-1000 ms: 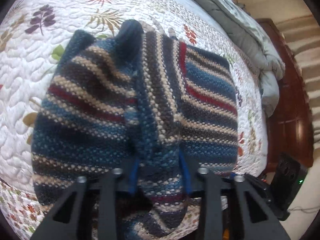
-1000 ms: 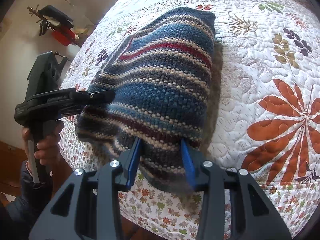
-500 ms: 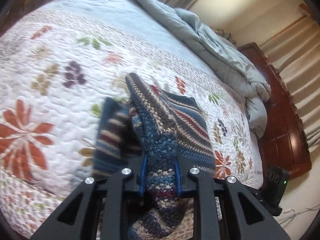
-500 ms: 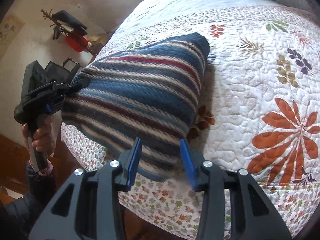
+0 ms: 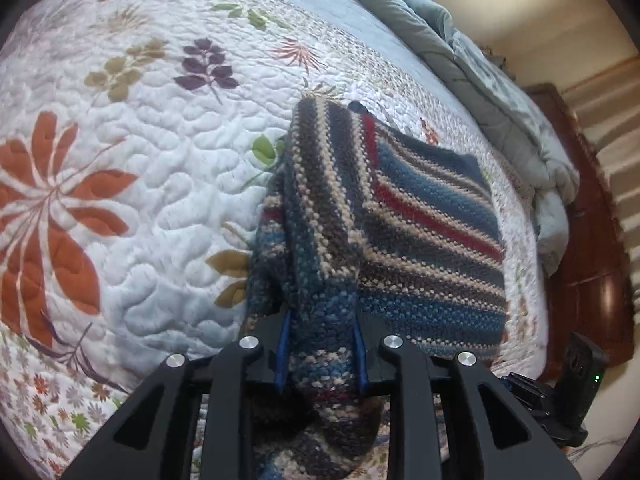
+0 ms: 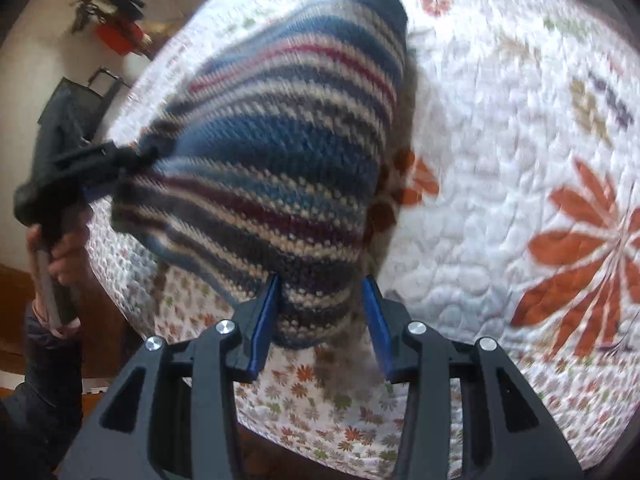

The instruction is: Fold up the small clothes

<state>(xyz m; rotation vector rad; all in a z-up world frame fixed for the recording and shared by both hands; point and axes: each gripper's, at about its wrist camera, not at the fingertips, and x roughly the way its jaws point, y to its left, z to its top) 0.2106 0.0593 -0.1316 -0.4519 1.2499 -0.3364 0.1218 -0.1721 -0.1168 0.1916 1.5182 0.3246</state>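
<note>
- Left gripper point(image 5: 320, 354): jaws, having just eased slightly wider, clamp a bunched corner of the striped knit point(image 5: 400, 224).
- Knit hangs stretched above the quilted bed point(image 5: 140, 160).
- Right gripper point(image 6: 324, 324): jaws grip the knit's other corner.

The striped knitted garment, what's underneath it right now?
Under the striped knitted garment lies the floral quilt on the bed, with a shadow beside the knit. The quilt directly beneath it is covered and cannot be seen.

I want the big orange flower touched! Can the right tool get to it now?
Probably not yet: the right tool is clamped on the striped knit sweater. The orange flower on the quilt lies uncovered beside it.
</note>
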